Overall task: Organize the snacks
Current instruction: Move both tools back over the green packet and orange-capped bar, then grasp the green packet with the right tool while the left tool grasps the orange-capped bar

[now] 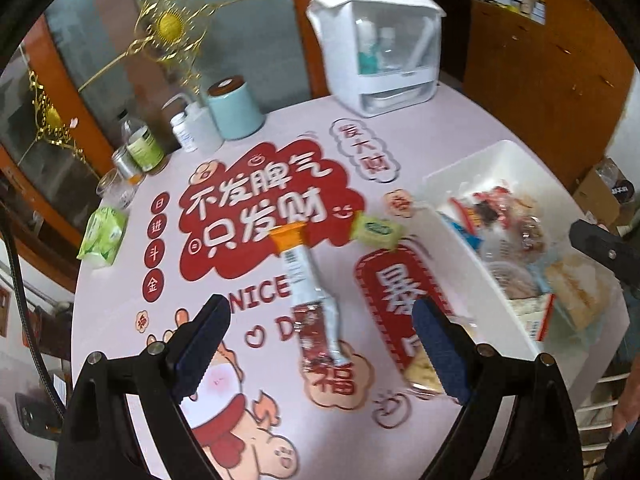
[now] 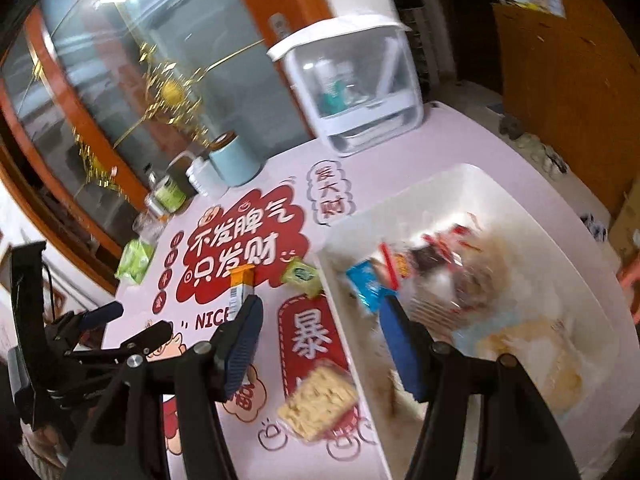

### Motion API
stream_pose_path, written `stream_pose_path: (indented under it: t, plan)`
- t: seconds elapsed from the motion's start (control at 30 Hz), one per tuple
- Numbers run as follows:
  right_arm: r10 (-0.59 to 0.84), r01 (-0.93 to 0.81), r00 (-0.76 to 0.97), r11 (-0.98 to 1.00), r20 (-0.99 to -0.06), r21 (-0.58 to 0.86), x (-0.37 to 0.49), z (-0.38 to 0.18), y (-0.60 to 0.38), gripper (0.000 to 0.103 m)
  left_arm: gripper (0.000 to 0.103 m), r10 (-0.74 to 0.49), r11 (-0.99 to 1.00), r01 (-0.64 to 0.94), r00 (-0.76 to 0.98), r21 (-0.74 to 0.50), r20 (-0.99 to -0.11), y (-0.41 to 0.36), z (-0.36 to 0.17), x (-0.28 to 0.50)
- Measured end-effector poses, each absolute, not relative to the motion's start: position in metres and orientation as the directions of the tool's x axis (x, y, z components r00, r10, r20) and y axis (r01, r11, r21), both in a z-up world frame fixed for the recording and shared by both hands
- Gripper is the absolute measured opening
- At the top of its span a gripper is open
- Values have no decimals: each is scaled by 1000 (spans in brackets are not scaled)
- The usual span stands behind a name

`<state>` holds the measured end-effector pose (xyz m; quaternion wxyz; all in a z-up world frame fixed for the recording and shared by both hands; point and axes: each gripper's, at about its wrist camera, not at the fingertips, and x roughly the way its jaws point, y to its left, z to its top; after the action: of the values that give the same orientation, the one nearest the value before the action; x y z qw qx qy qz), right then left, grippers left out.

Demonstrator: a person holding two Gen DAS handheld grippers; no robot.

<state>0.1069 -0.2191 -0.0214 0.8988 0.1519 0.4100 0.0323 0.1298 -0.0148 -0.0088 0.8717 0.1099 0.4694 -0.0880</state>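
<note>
I am working over a round pink table (image 1: 460,120) printed with red lettering, set against a glazed wooden door, with a white cosmetics case (image 1: 380,52) and a pale blue canister (image 1: 236,108) along its far edge. The white bin (image 2: 404,208) stands at the right edge of the table and already holds a loose pile of wrapped snacks. Three snacks are not yet binned: the long sachet (image 1: 308,284), the cracker pack (image 2: 316,400) just beside the bin's near left wall, and the small green candy (image 1: 376,230) near the bin's far left corner. The left gripper (image 1: 320,356) hangs above the table with its jaws wide apart and empty, the sachet's red end lying between and beyond them. The right gripper (image 2: 320,344) is part open and holds nothing; it straddles the bin's left wall, one finger over the table and one over the bin. The sachet's long axis runs away from me, orange end far, red end near, tilted slightly left at the far end. Risks, as I judge them: the sachet is flat and thin, so jaws closing across its width may slide over it or only pinch the film; the cracker pack is brittle and a hard squeeze may crush it; the right gripper's fingers may knock the bin wall on descent and shift the bin toward the table edge. Both views are blurred, so fine alignment is uncertain.
</note>
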Motion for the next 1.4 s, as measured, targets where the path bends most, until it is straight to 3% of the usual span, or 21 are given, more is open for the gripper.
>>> stream_pose_path:
  t: [0.17,0.53,0.8,1.07,1.1,1.17,1.37,1.4]
  plan:
    - [183,-101,609,983,-772,153,170,-29,-174,61,92,-55,970,232,512,77,-857,11,-33,162]
    - [180,-407,318,913,-931,38,290,-102,-124,61,92,-5,994,104,445,45,-896,19,-109,236]
    - [98,-511,97,859,-990,35,315,-157,-103,56,92,22,999,23,344,32,-939,19,-165,267]
    - [37,-524,-5,851,-999,34,329,-187,-93,56,90,18,1000,-23,300,12,-954,26,-185,279]
    - [34,-516,-18,856,-999,38,331,-189,-94,55,88,16,1000,-26,296,9,-955,28,-185,280]
    - [24,-505,-46,862,-999,44,332,-196,-97,42,85,-3,999,-30,282,-12,-959,31,-188,282]
    - [17,-527,-12,850,-1000,20,324,-195,-94,37,43,-22,999,-17,262,-28,-965,28,-192,283]
    - [33,-527,-7,849,-999,32,320,-193,-91,37,40,-13,1000,-11,269,-17,-963,27,-191,283]
